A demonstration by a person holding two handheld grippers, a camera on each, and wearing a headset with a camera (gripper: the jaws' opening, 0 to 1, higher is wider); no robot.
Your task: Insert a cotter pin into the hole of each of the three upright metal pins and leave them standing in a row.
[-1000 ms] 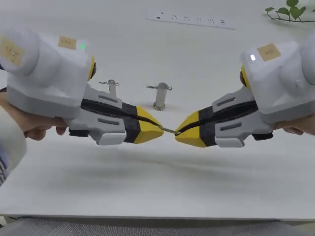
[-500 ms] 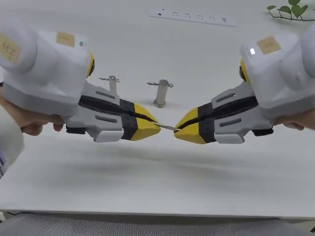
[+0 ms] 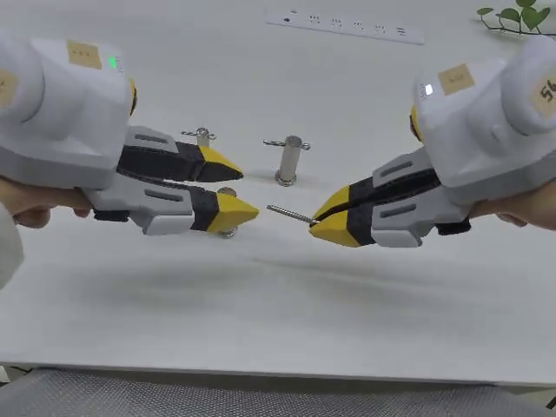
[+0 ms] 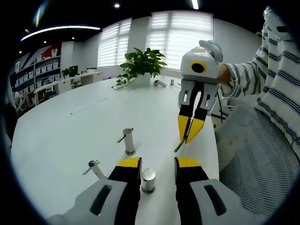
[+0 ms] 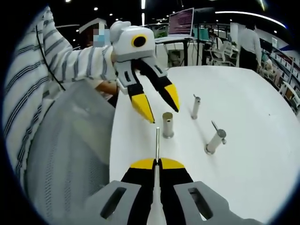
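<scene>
Right tongs (image 3: 318,223) clamp the cotter pin (image 3: 288,214); left tongs (image 3: 248,191) gape around 1 bare metal pin (image 4: 148,179): steady it, then thread.

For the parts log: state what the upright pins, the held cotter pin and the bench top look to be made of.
Upright pins: probably steel or a similar metal, silver-grey with a brushed sheen and bright highlights. Cotter pin, held in the right gripper: thin grey metal wire, slightly glossy. Bench top: smooth matt white, perhaps laminate; the look leaves it open.
</scene>
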